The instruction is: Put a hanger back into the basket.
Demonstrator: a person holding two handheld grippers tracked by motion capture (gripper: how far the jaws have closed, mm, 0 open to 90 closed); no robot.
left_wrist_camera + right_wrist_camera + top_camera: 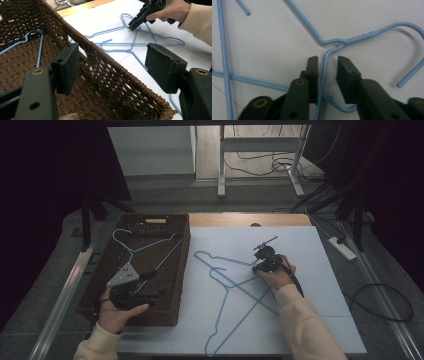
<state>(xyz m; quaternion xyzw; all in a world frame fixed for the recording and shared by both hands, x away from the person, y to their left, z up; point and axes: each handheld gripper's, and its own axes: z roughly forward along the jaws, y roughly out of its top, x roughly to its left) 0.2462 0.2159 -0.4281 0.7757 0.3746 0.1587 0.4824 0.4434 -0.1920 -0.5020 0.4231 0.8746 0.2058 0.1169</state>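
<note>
Straddling, right gripper (327, 61) jaws parted and not yet closing, the shoulder wire just below the twisted neck of a blue wire hanger (235, 290) lying on the white mat (320, 270) beside the basket (182, 270); judging it light, thin, springy, probably slippery; left gripper (112, 62) hovering agape over the basket rim.

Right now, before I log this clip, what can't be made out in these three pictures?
- High view: whether the right gripper touches the blue wire hanger; too small.
- Right gripper view: hanger shoulder wire between the jaws; contact unclear, lower part cut off.
- Left gripper view: brown woven basket floor, hidden behind the left gripper.
</note>
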